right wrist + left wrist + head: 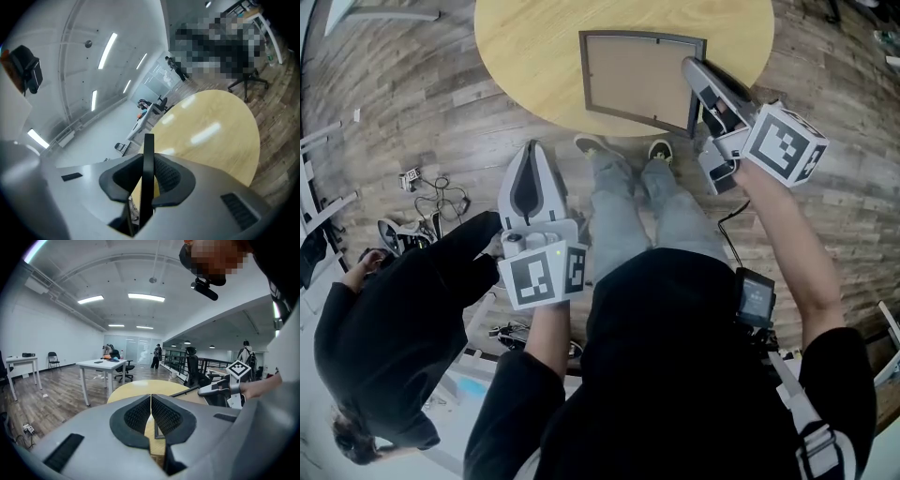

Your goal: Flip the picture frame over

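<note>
Head view: the picture frame (639,80) sits at the near edge of the round table (530,56), brown panel facing the camera, with the right gripper (694,73) at its right side. In the right gripper view, its fingers (169,177) are clamped on the frame's thin dark edge. The left gripper (532,150) hangs off the table, fingers (137,417) together and empty. The turning step seems in hand. Next, the wrist must turn the frame over and lay it flat without that edge slipping.

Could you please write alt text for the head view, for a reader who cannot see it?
The right gripper clamps the right edge of a picture frame, brown panel up, at the near edge of a round wooden table. The left gripper is shut and empty.
</note>
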A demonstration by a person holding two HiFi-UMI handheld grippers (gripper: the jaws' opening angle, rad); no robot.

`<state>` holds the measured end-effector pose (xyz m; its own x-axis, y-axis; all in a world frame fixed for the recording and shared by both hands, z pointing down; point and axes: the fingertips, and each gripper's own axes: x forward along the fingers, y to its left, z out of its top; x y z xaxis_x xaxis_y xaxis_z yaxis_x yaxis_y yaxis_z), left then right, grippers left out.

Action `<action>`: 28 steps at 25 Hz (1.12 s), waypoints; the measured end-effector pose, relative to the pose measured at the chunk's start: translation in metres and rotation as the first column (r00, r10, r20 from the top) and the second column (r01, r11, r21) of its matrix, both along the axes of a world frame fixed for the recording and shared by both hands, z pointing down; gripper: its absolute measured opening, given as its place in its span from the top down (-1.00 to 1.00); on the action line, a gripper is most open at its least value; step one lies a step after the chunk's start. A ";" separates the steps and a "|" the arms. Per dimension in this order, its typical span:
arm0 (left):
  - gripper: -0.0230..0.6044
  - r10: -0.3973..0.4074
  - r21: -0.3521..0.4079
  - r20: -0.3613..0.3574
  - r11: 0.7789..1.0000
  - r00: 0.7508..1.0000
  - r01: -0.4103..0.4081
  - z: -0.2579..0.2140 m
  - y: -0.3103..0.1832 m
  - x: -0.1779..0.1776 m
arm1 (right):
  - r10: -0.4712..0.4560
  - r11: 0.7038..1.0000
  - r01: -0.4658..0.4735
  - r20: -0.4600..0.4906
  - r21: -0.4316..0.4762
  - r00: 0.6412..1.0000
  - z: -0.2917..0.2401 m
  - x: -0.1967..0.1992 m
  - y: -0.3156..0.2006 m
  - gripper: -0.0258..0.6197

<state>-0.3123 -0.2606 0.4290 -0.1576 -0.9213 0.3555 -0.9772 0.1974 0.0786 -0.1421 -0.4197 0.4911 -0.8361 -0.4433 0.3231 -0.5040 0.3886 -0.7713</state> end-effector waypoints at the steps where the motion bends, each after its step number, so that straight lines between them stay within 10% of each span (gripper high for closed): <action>1: 0.84 0.004 -0.001 0.002 1.000 1.000 -0.004 0.001 -0.001 0.000 | 0.000 1.000 0.001 -0.045 0.008 0.999 0.008 0.004 0.000 0.66; 28: 0.84 0.029 -0.013 0.000 0.999 1.000 -0.029 0.011 -0.016 0.005 | -0.119 0.960 0.247 -0.605 0.132 0.788 0.117 0.014 0.010 0.54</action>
<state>-0.3071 -0.2768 0.4402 -0.1310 -0.9207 0.3675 -0.9825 0.1701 0.0759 -0.1281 -0.4094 0.6086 -0.5855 -0.4076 0.7007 -0.7365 0.6287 -0.2497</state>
